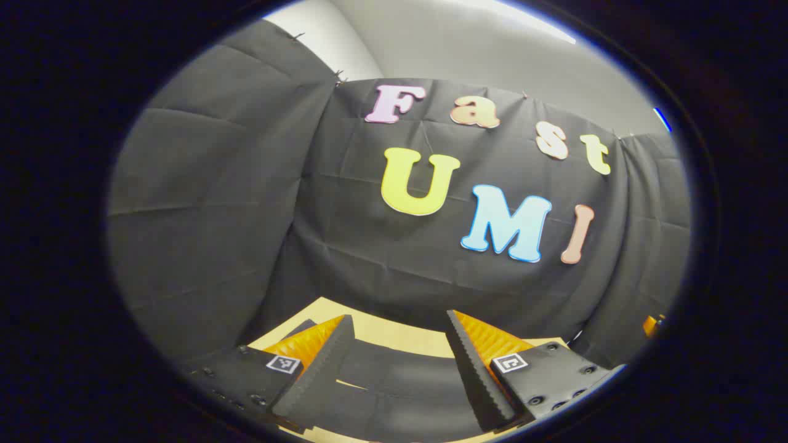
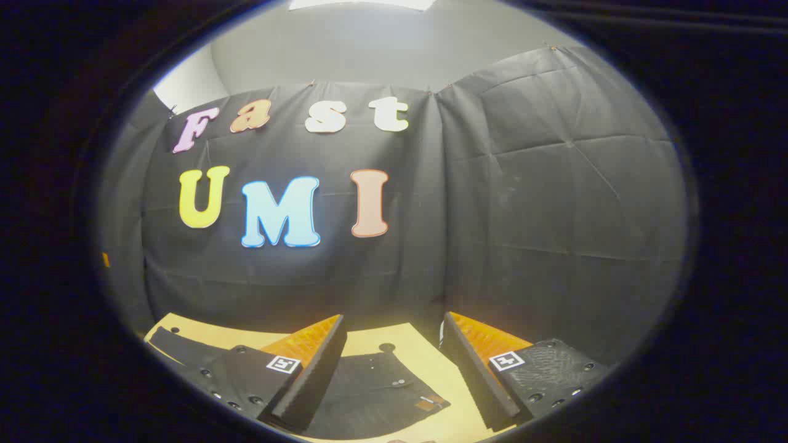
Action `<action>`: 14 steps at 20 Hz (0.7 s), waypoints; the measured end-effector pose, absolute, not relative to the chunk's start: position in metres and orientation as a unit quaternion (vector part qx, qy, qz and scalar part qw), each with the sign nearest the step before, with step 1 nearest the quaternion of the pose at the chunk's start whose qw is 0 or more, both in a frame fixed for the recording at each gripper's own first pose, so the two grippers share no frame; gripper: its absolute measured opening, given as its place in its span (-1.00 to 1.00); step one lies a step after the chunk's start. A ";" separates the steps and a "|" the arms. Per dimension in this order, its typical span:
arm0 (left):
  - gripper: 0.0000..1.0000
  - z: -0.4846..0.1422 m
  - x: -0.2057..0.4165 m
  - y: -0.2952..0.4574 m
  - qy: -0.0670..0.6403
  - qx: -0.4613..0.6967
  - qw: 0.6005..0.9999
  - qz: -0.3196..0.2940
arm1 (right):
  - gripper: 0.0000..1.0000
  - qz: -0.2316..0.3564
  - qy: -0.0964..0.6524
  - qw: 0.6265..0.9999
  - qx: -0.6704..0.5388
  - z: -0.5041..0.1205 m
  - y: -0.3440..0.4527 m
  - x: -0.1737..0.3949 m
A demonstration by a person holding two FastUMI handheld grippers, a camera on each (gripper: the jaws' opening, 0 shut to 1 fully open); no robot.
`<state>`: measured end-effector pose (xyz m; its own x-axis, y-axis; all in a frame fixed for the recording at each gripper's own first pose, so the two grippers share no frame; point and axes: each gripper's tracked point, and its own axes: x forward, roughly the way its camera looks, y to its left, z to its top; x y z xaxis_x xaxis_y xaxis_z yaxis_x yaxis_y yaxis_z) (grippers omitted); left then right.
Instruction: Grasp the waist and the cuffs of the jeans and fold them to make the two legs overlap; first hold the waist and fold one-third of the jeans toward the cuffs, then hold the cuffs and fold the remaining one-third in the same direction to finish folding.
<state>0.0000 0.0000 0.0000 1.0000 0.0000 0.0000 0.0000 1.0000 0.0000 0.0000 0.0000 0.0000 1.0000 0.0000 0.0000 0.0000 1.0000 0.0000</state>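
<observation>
Left gripper view: two fingers of left gripper [image 1: 400, 357] spread wide, holding nothing, above one pair of dark jeans [image 1: 394, 375] lying flat on one yellow table [image 1: 394, 329]. Right gripper view: two fingers of right gripper [image 2: 391, 360] likewise wide apart and empty, above the jeans' waist end [image 2: 375, 381]; booth wall [image 2: 523, 203] beyond the table.

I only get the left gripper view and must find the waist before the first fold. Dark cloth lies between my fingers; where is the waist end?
Observer: The dark denim jeans lie flat on the yellow table below the right gripper.
Operator: Why take that for the waist?
Observer: A small brown patch sits on the cloth there.
Operator: Is that gripper gripping it?
Observer: No, its jaws stand open above the cloth.
</observation>
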 end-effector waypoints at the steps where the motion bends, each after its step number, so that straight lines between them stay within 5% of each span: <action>1: 0.94 -0.003 0.000 -0.004 -0.001 0.009 1.000 0.000 | 0.89 0.009 0.000 1.000 0.000 0.000 0.005 0.003; 14: 0.94 0.001 -0.005 -0.006 -0.011 0.019 0.999 0.032 | 0.90 0.082 0.046 0.995 0.011 -0.020 0.038 0.014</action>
